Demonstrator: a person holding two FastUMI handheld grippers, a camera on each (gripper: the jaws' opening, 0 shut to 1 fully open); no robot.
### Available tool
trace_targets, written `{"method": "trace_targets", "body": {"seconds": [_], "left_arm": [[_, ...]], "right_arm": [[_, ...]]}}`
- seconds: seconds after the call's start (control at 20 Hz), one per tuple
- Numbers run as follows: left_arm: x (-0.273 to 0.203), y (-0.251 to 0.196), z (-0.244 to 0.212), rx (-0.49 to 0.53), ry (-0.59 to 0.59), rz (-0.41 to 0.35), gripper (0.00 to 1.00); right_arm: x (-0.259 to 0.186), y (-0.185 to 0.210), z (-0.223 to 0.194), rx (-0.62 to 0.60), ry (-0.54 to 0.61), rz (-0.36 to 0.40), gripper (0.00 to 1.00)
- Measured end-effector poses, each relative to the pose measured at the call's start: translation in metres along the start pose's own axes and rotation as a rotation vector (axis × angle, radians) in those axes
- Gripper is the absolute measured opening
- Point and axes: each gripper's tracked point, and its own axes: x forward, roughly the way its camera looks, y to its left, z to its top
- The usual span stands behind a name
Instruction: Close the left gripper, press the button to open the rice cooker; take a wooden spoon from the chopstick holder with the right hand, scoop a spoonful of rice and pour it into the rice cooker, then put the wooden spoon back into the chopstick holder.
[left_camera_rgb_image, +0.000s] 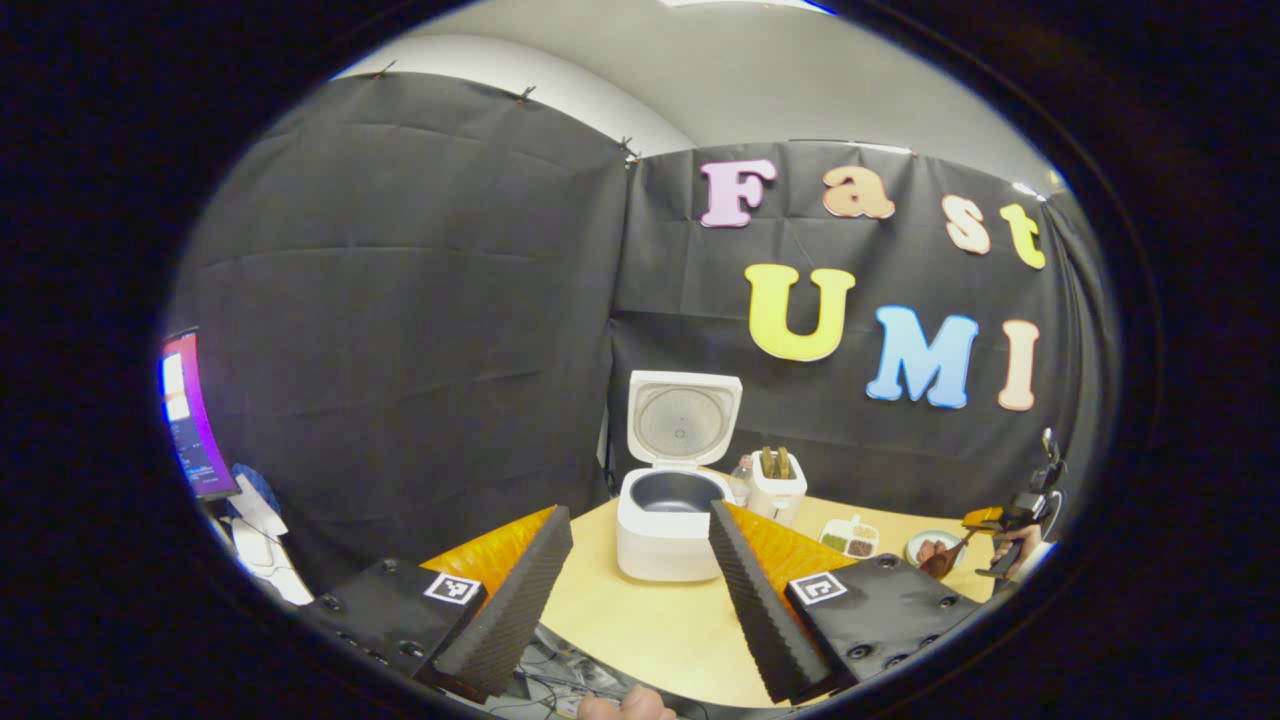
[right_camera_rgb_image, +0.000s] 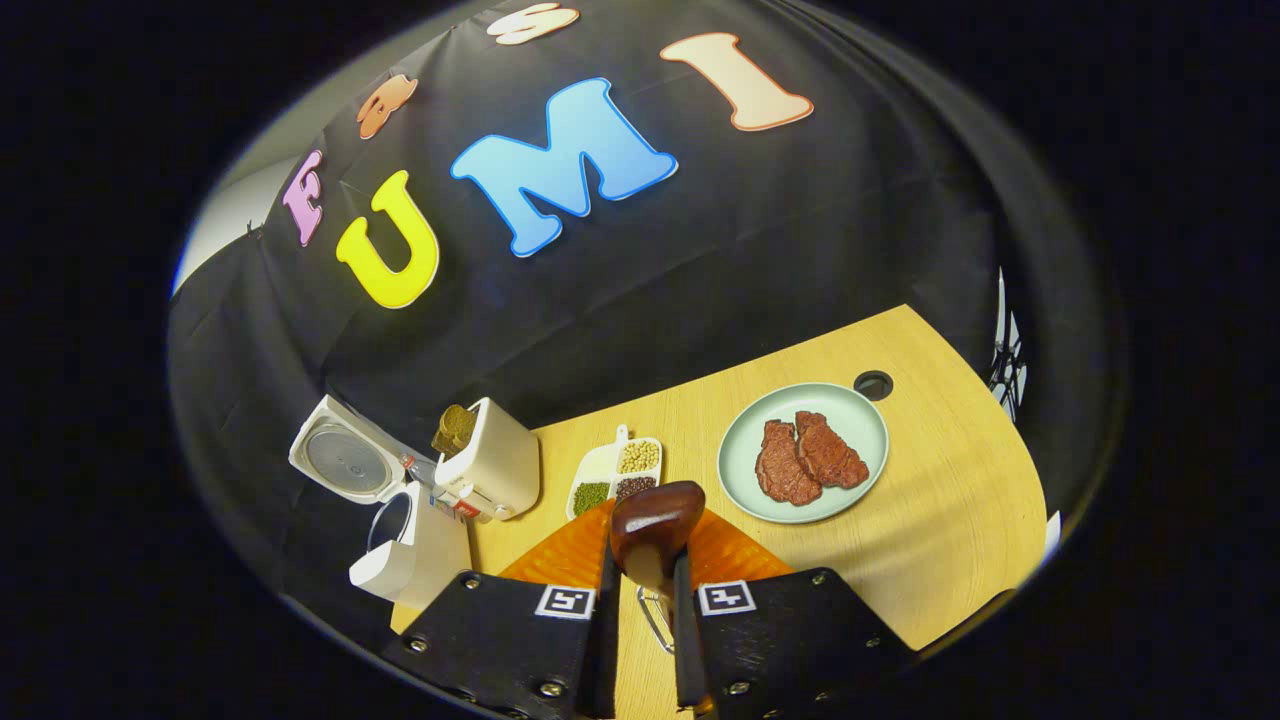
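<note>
While the left gripper (left_camera_rgb_image: 640, 590) hung w/ fingers spread wide & empty before the rice cooker (left_camera_rgb_image: 668, 525), lid up, the right gripper (right_camera_rgb_image: 645, 600) pinched the wooden spoon (right_camera_rgb_image: 655, 525) above the table (right_camera_rgb_image: 960, 500), near the chopstick holder (right_camera_rgb_image: 492, 460).

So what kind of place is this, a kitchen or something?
More likely a staged booth than a real kitchen: black cloth walls surround a wooden table set with an open rice cooker, a chopstick holder and a plate of meat.
</note>
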Motion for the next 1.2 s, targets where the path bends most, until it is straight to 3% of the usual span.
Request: {"method": "trace_targets", "body": {"seconds": [0.25,0.5,0.7,0.75,0.85,0.95,1.0,1.05,1.1,1.2], "left_arm": [[0.004,-0.017,0.018,0.033,-0.009,0.001,0.92],[0.008,-0.032,0.012,0.032,0.007,-0.008,0.93],[0.009,-0.059,0.013,0.053,-0.002,-0.049,0.93],[0.012,-0.066,0.016,0.053,-0.004,-0.064,0.93],[0.018,-0.078,0.019,0.056,-0.014,-0.093,0.93],[0.027,-0.085,0.028,0.062,-0.035,-0.121,0.93],[0.032,-0.088,0.032,0.064,-0.047,-0.136,0.93],[0.04,-0.092,0.038,0.065,-0.061,-0.15,0.93],[0.049,-0.094,0.044,0.063,-0.074,-0.165,0.96],[0.07,-0.094,0.059,0.052,-0.104,-0.197,0.93]], "right_arm": [[0.014,-0.02,-0.029,0.007,0.063,-0.023,0.23],[0.001,-0.045,-0.054,0.048,0.121,-0.038,0.26],[-0.02,-0.064,-0.039,0.074,0.079,-0.048,0.32],[-0.025,-0.067,-0.036,0.082,0.073,-0.052,0.41],[-0.037,-0.075,-0.028,0.089,0.053,-0.062,0.51],[-0.054,-0.089,-0.022,0.074,0.028,-0.113,0.63],[-0.064,-0.09,-0.02,0.061,0.013,-0.128,0.8],[-0.077,-0.089,-0.014,0.045,-0.016,-0.14,0.76],[-0.09,-0.086,-0.004,0.017,-0.069,-0.141,0.84],[-0.119,-0.079,0.018,-0.087,-0.208,-0.172,0.85]]}}
